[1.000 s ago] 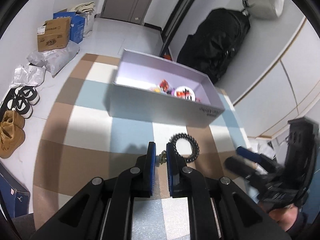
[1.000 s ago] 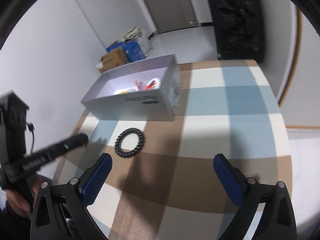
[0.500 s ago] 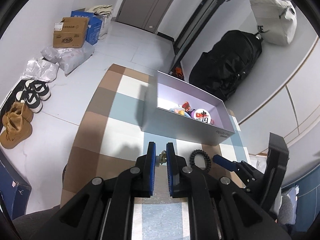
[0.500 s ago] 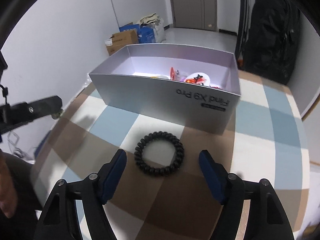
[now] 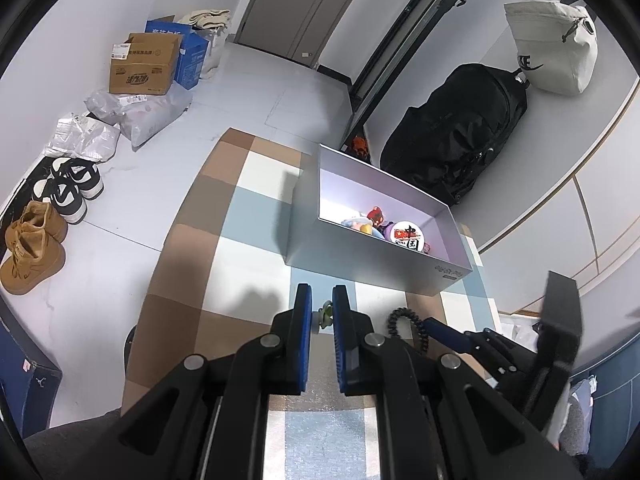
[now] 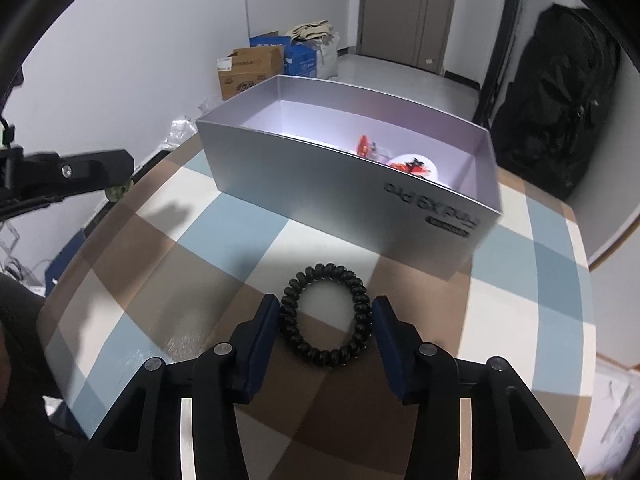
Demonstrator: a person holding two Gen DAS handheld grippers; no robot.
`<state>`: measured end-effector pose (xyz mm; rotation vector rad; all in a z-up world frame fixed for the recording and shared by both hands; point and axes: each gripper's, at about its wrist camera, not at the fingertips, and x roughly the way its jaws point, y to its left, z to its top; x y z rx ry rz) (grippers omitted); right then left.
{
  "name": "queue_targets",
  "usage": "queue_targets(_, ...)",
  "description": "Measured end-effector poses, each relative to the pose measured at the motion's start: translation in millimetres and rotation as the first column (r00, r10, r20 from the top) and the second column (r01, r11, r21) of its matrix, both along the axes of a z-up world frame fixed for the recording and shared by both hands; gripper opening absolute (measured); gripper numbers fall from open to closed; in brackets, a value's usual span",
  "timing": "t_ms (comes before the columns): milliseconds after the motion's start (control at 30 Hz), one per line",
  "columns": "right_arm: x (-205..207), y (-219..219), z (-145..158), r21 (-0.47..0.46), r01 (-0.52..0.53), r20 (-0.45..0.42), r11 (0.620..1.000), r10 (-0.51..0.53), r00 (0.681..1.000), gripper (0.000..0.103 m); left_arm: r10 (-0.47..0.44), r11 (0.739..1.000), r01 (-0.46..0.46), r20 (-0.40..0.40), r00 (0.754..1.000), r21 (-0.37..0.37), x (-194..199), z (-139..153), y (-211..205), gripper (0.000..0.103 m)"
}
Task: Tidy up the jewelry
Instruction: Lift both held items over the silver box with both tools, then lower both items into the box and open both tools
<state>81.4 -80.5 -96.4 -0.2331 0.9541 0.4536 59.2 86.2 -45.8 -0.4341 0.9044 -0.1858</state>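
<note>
Straddling the black coil hair tie [image 6: 325,316], the right gripper [image 6: 325,334] stands with its blue pads spread to either side of the ring, not yet pressing it. The tie lies flat on the checked table top [image 6: 532,304], just in front of the silver box [image 6: 352,200], which already holds several colourful trinkets. The left gripper [image 5: 321,316] is held above the table, its pads pinched on a small pale charm [image 5: 325,315] (too small to identify; possibly an earring). The step in hand appears to be the pick-up of the tie. The next move calls for drawing the right pads together squarely across the ring, then lifting it clear of the near wall of the box. The springy coil may squirm if caught off-centre.
</note>
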Motion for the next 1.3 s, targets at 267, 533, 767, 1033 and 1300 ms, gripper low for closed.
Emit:
queue_targets(267, -7, -33, 28, 0.126, 0.041, -0.011, 0.991, -0.04, 0.999, 0.046, -0.044, 0.999, 0.043, 0.019, 0.999, 0.013, -3, 5, -16, 0.006)
queue_targets(533, -12, -57, 63, 0.241, 0.031, 0.025, 0.97, -0.038, 0.999, 0.046, -0.084, 0.996, 0.082, 0.04, 0.996, 0.032, 2, 20, -32, 0.006)
queue_targets(767, 13, -68, 85, 0.311, 0.012, 0.053, 0.95, -0.031, 0.998, 0.046, -0.102, 0.993, 0.099, 0.062, 0.993, 0.063, 28, 38, -46, 0.006)
queue_targets(1033, 59, -68, 88, 0.369, -0.007, 0.05, 0.929, -0.012, 0.999, 0.046, -0.127, 0.987, 0.125, 0.011, 0.992, 0.099, 72, 29, -52, 0.006)
queue_targets(1300, 104, -61, 71, 0.385, -0.001, 0.014, 0.923, -0.005, 1.0, 0.046, -0.128, 0.982, 0.131, -0.029, 0.991, 0.139, 98, 6, -51, 0.006)
